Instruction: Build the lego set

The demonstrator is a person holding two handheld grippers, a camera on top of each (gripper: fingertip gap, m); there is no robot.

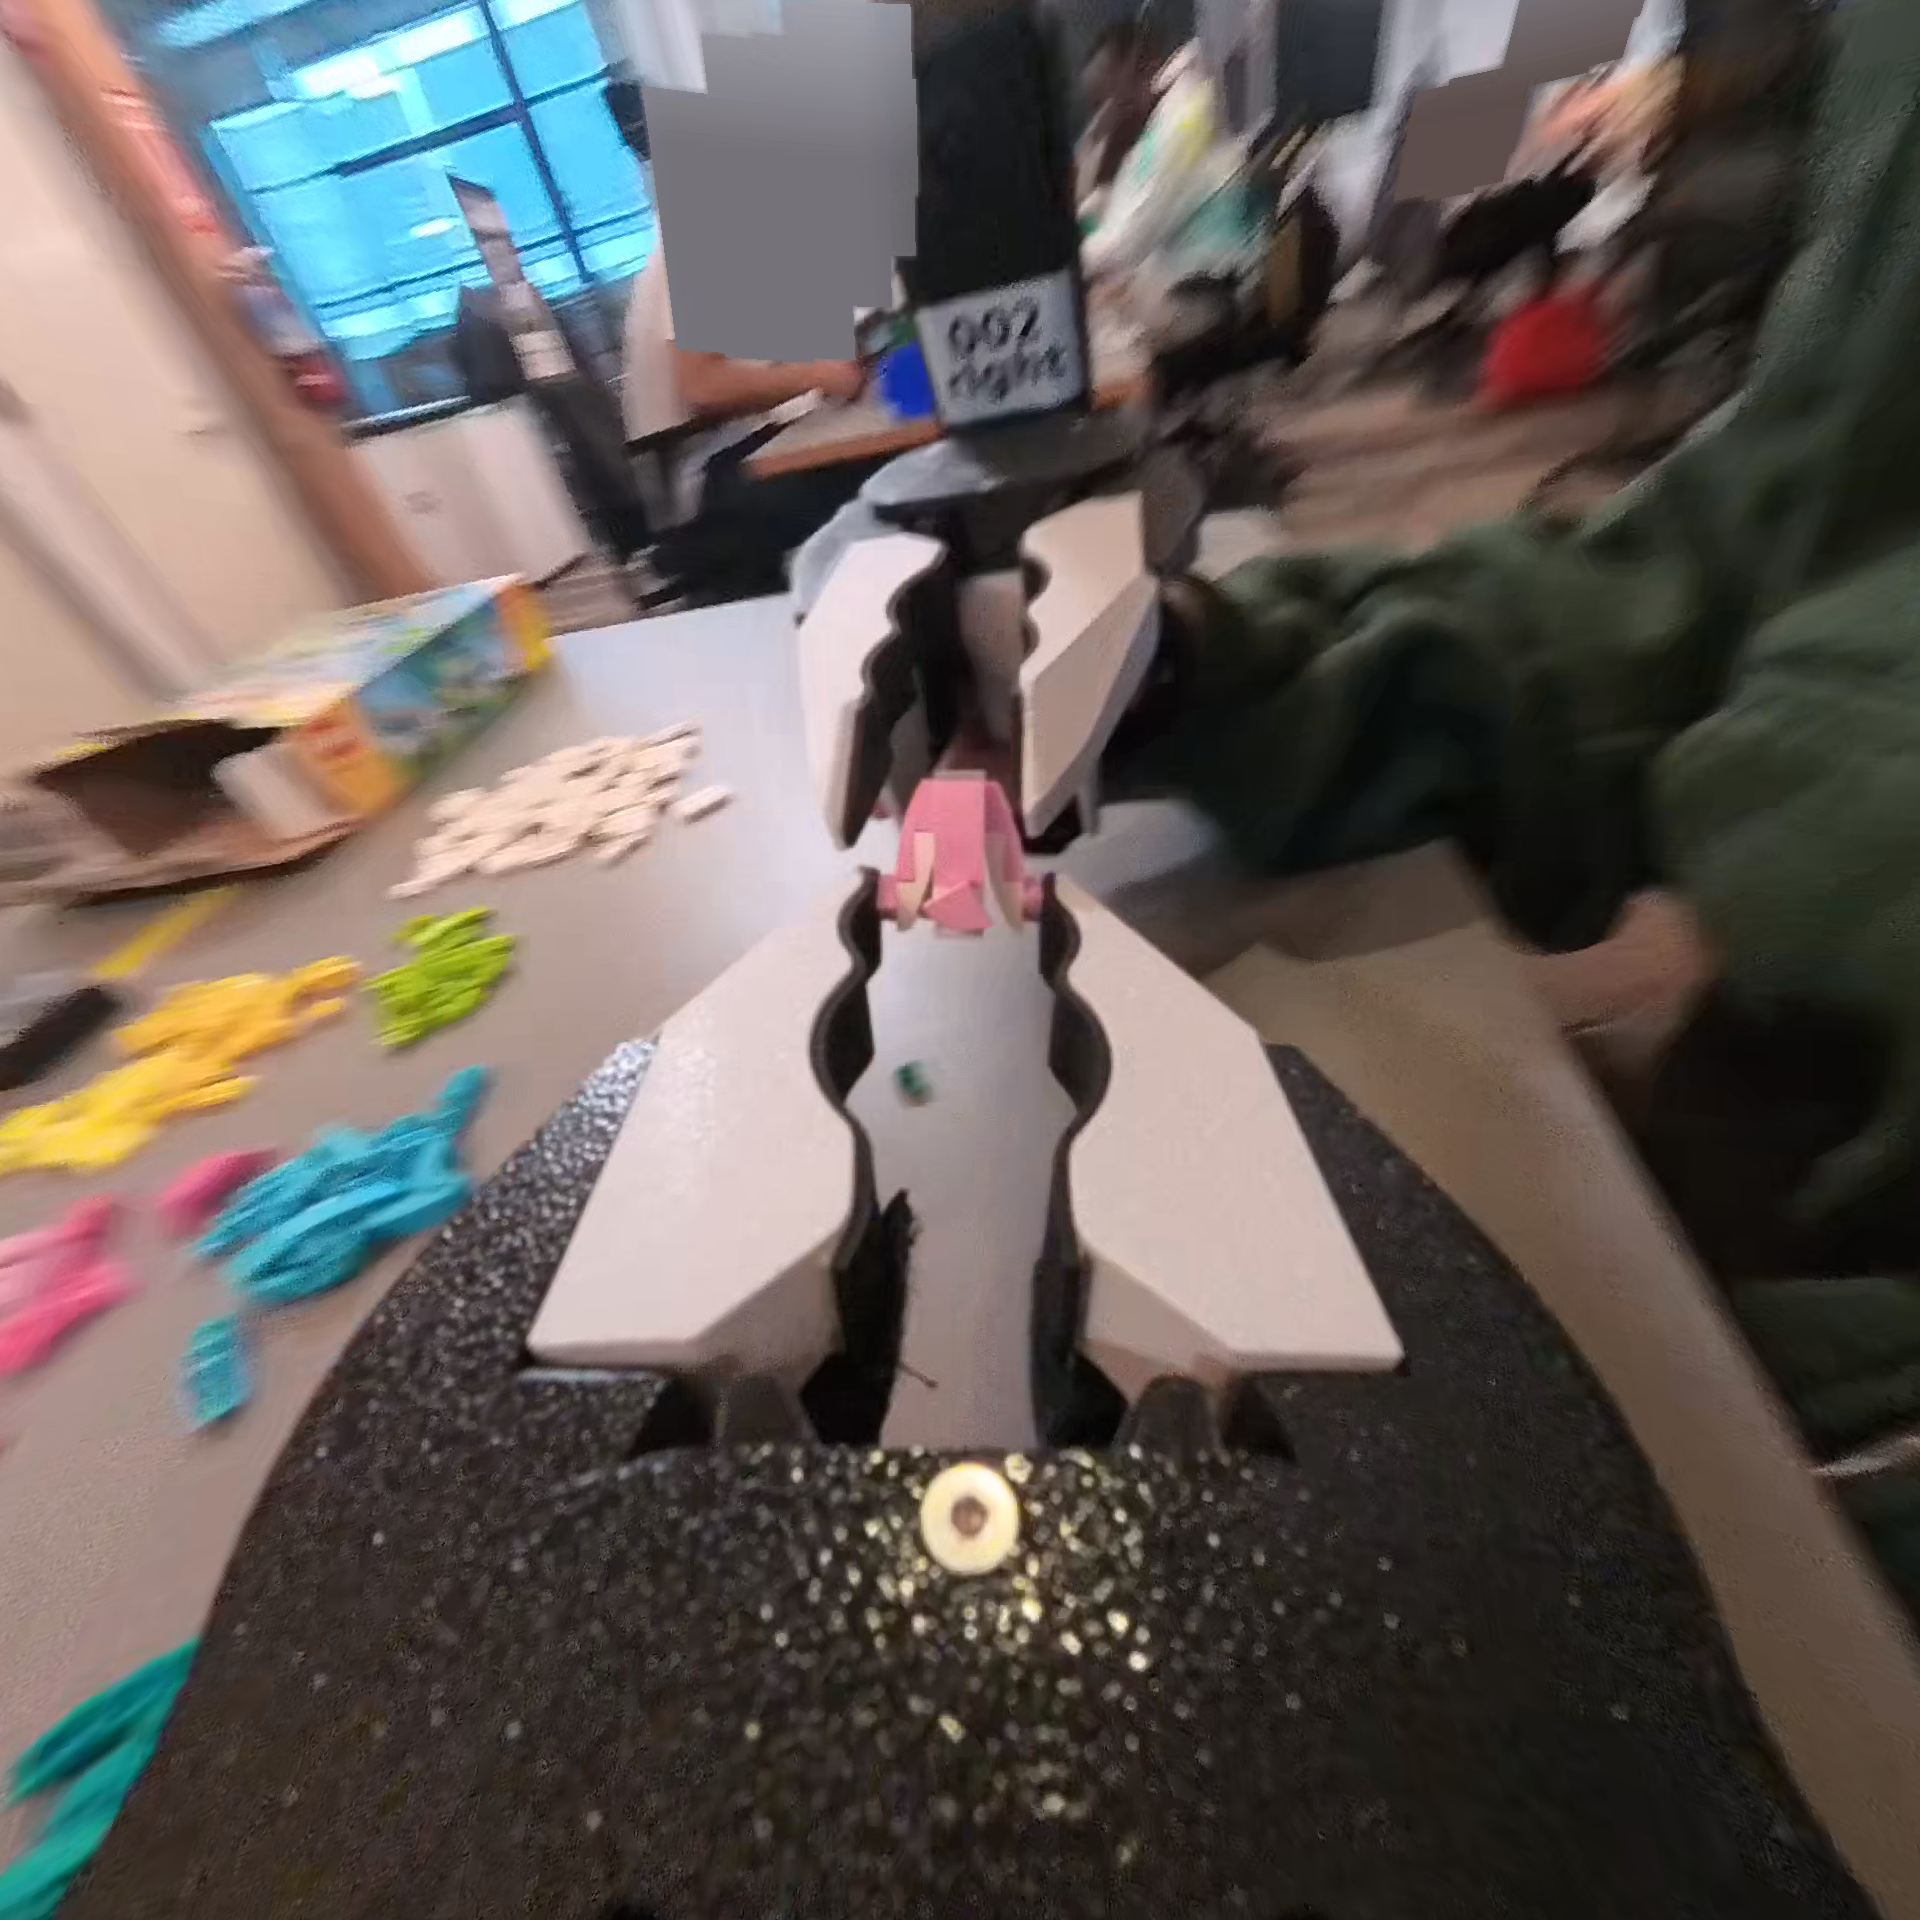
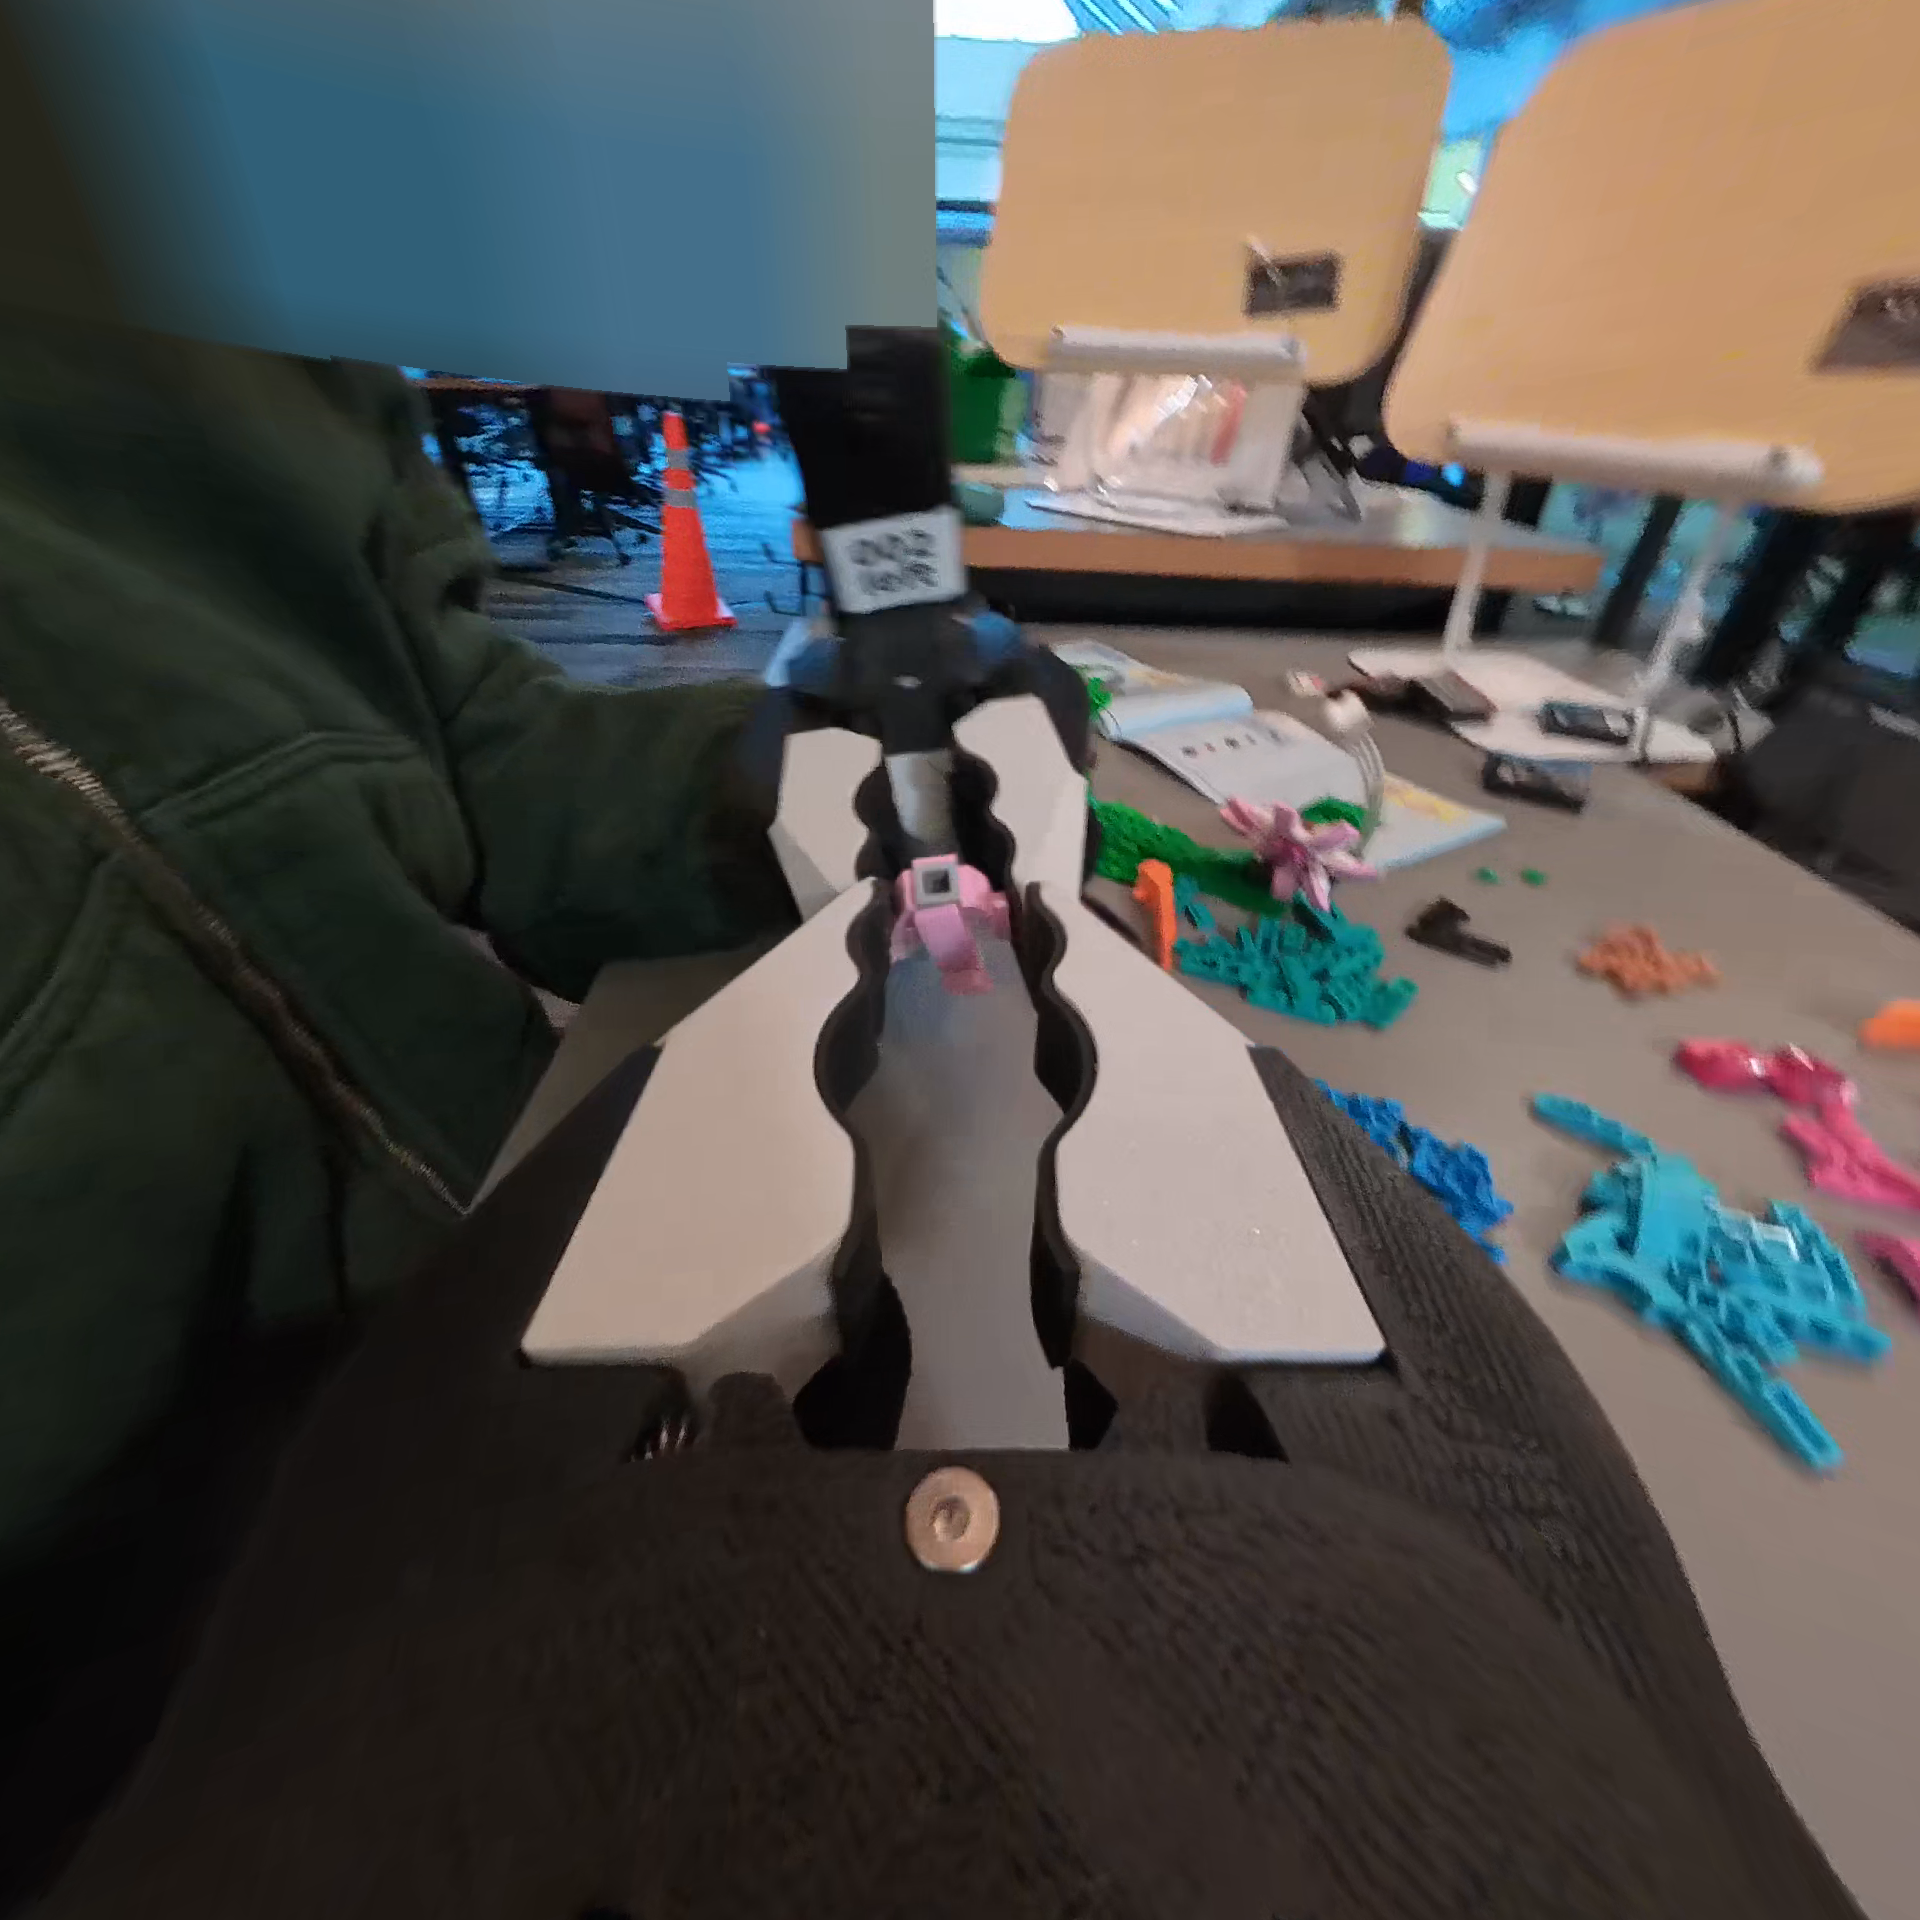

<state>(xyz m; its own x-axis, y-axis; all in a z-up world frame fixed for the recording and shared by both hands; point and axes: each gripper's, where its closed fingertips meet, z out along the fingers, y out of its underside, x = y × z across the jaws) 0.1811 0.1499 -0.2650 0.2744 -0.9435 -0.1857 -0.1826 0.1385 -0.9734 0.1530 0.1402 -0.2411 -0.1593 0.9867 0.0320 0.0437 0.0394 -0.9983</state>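
Observation:
A small pink lego assembly (image 1: 951,857) hangs above the grey table (image 1: 644,956), between two grippers that face each other tip to tip. My left gripper (image 1: 956,899) comes from below in its own view and its tips close on the assembly's side pegs. My right gripper (image 1: 945,821) comes in from above and closes on the assembly's upper part. In the right wrist view, my right gripper (image 2: 951,899) holds the pink assembly (image 2: 940,920), and my left gripper (image 2: 940,831) sits just behind it. The image is blurred.
Loose brick piles lie on the table: white (image 1: 582,800), lime (image 1: 436,971), yellow (image 1: 208,1039), teal (image 1: 332,1205), light blue (image 2: 1714,1278), magenta (image 2: 1818,1112), orange (image 2: 1647,961). The opened lego box (image 1: 384,707), a booklet (image 2: 1247,748) and a green build with a pink flower (image 2: 1288,847) stand farther off. A green sleeve (image 1: 1558,675) is close.

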